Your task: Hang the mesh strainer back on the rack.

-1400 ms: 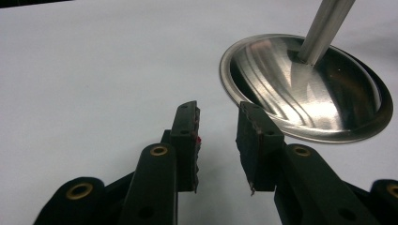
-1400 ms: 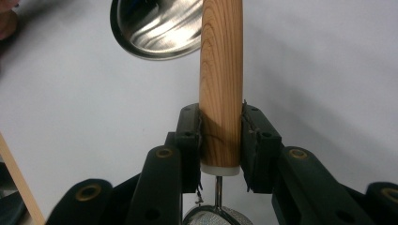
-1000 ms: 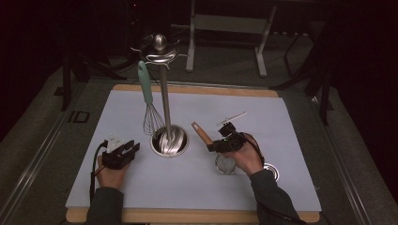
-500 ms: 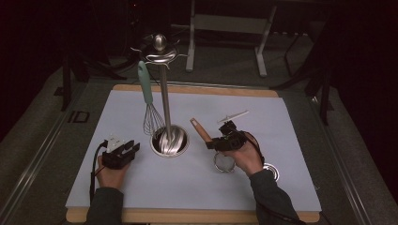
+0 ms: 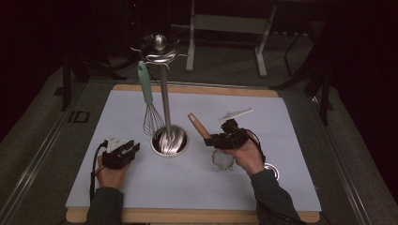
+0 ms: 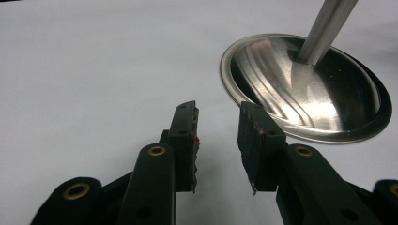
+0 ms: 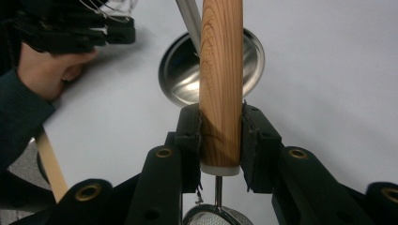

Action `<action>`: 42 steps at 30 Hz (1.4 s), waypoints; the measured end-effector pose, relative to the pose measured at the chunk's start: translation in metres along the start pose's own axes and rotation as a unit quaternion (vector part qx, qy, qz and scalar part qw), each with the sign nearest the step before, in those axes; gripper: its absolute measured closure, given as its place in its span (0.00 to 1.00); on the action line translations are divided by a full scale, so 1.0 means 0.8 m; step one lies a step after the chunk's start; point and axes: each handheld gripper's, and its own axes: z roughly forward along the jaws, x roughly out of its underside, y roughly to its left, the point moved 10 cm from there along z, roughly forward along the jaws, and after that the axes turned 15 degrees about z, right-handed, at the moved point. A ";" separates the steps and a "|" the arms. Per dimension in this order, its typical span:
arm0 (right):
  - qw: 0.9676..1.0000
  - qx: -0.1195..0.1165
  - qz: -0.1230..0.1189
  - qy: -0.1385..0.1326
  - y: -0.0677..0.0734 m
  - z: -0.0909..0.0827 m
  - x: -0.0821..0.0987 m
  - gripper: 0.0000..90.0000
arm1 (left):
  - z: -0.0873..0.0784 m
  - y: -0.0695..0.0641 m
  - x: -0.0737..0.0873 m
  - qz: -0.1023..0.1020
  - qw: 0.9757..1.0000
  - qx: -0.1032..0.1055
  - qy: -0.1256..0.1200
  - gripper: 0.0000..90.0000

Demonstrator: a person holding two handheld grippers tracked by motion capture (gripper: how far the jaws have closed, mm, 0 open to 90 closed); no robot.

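Strainer with wooden handle, fine mesh bowl, clamped in right tool, left tool agape, empty

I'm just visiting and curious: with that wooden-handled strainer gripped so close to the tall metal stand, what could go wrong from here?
The right gripper clamps the strainer's wooden handle near its lower end, so the strainer might pivot or slip in the jaws. The handle points toward the stand; swinging it could knock the pole or the hanging whisk. The left gripper, open beside the stand's base, isn't steadying it.
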 end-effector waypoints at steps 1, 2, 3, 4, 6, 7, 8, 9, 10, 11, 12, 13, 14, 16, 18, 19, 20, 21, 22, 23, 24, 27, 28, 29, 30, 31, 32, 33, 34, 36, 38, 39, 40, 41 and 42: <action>1.000 -0.004 -0.002 -0.003 0.002 -0.002 -0.001 0.79 | 0.000 0.000 0.000 0.000 1.000 0.000 0.000 0.75; 1.000 -0.005 -0.003 -0.004 0.004 -0.004 -0.002 0.79 | 0.000 0.000 0.000 0.000 1.000 0.000 0.000 0.75; 1.000 -0.005 -0.008 -0.006 0.006 -0.006 -0.003 0.79 | 0.000 0.000 0.000 0.000 1.000 0.000 0.000 0.75; 1.000 -0.006 -0.011 -0.006 0.007 -0.007 -0.004 0.79 | 0.000 0.000 0.000 0.000 1.000 0.000 0.000 0.75; 1.000 -0.004 -0.020 -0.009 0.013 -0.011 -0.006 0.79 | 0.000 0.000 0.000 0.000 1.000 0.000 0.001 0.75; 1.000 -0.004 -0.020 -0.009 0.013 -0.011 -0.006 0.79 | 0.000 0.000 0.000 0.000 1.000 0.000 0.001 0.75; 1.000 -0.005 -0.021 -0.009 0.015 -0.012 -0.006 0.79 | 0.000 0.000 0.000 0.000 1.000 0.000 0.001 0.75; 1.000 -0.006 -0.025 -0.012 0.017 -0.014 -0.008 0.79 | 0.000 0.000 0.000 0.000 1.000 0.000 0.001 0.75; 1.000 -0.007 -0.026 -0.015 0.018 -0.015 -0.009 0.79 | 0.000 0.000 0.000 0.001 1.000 -0.001 0.001 0.75; 0.999 -0.009 -0.027 -0.017 0.020 -0.016 -0.011 0.79 | 0.000 0.000 0.000 0.001 1.000 0.000 0.001 0.75; 0.999 -0.010 -0.027 -0.019 0.021 -0.017 -0.011 0.79 | 0.000 0.000 0.000 0.000 1.000 0.000 0.001 0.75; 0.999 -0.014 -0.030 -0.020 0.023 -0.019 -0.013 0.79 | 0.000 0.000 0.000 0.000 1.000 0.000 0.001 0.75; 0.999 -0.018 -0.033 -0.025 0.027 -0.022 -0.015 0.79 | 0.000 0.000 0.000 0.000 1.000 0.000 0.000 0.75; 0.999 -0.020 -0.037 -0.030 0.030 -0.026 -0.017 0.79 | 0.000 0.000 0.000 0.000 1.000 0.000 0.001 0.75; 0.998 -0.024 -0.040 -0.035 0.033 -0.029 -0.020 0.79 | 0.000 0.000 0.000 0.000 1.000 0.000 0.001 0.75; 0.998 -0.024 -0.040 -0.035 0.033 -0.029 -0.020 0.79 | 0.000 0.000 0.000 0.001 1.000 0.000 0.001 0.75; 0.998 -0.025 -0.042 -0.037 0.034 -0.030 -0.021 0.79 | 0.000 0.000 0.000 0.001 1.000 0.000 0.001 0.75; 0.998 -0.025 -0.043 -0.041 0.036 -0.033 -0.023 0.79 | 0.000 0.000 0.000 0.001 1.000 0.000 0.001 0.75; 0.998 -0.027 -0.045 -0.046 0.038 -0.035 -0.025 0.79 | 0.000 0.000 0.000 0.000 1.000 0.000 0.001 0.75; 0.998 -0.027 -0.045 -0.046 0.038 -0.035 -0.025 0.79 | 0.000 0.000 0.000 0.000 1.000 0.000 0.001 0.75; 0.997 -0.030 -0.048 -0.052 0.041 -0.037 -0.028 0.79 | 0.000 0.000 0.000 0.000 1.000 0.000 0.001 0.74; 0.997 -0.034 -0.048 -0.058 0.044 -0.040 -0.030 0.79 | 0.000 0.000 0.000 0.000 1.000 0.000 0.001 0.74; 0.996 -0.035 -0.050 -0.060 0.045 -0.041 -0.031 0.79 | 0.000 0.000 0.000 0.000 1.000 0.000 0.000 0.74; 0.996 -0.036 -0.050 -0.064 0.047 -0.043 -0.033 0.79 | 0.000 0.000 0.000 0.000 1.000 0.000 0.001 0.74; 0.995 -0.038 -0.053 -0.070 0.049 -0.046 -0.036 0.79 | 0.000 0.000 0.000 0.001 1.000 0.000 0.001 0.74; 0.995 -0.038 -0.053 -0.070 0.049 -0.046 -0.036 0.79 | 0.000 0.000 0.000 0.001 1.000 0.000 0.001 0.74; 0.995 -0.038 -0.054 -0.072 0.051 -0.048 -0.037 0.79 | 0.000 0.000 0.000 0.001 1.000 0.000 0.001 0.74; 0.995 -0.038 -0.056 -0.077 0.052 -0.050 -0.039 0.79 | 0.000 0.000 0.000 0.001 1.000 0.000 0.001 0.74; 0.995 -0.038 -0.057 -0.078 0.053 -0.052 -0.040 0.79 | 0.000 0.000 0.000 0.001 1.000 0.001 0.001 0.74; 0.994 -0.041 -0.058 -0.082 0.055 -0.054 -0.042 0.79 | 0.000 0.000 0.000 0.001 1.000 0.001 0.001 0.74; 0.993 -0.045 -0.058 -0.091 0.060 -0.059 -0.048 0.79 | 0.000 0.000 0.000 0.001 1.000 0.001 0.001 0.74; 0.993 -0.045 -0.058 -0.091 0.060 -0.059 -0.048 0.79 | 0.000 0.000 0.000 0.001 1.000 0.001 0.001 0.74; 0.993 -0.046 -0.060 -0.093 0.061 -0.060 -0.049 0.79 | 0.000 0.000 0.000 0.000 1.000 0.001 0.001 0.74; 0.992 -0.048 -0.062 -0.098 0.064 -0.062 -0.052 0.79 | 0.000 0.000 0.000 0.000 1.000 0.001 0.001 0.74; 0.992 -0.049 -0.066 -0.101 0.068 -0.064 -0.054 0.79 | 0.000 0.000 0.000 0.000 1.000 0.001 0.000 0.74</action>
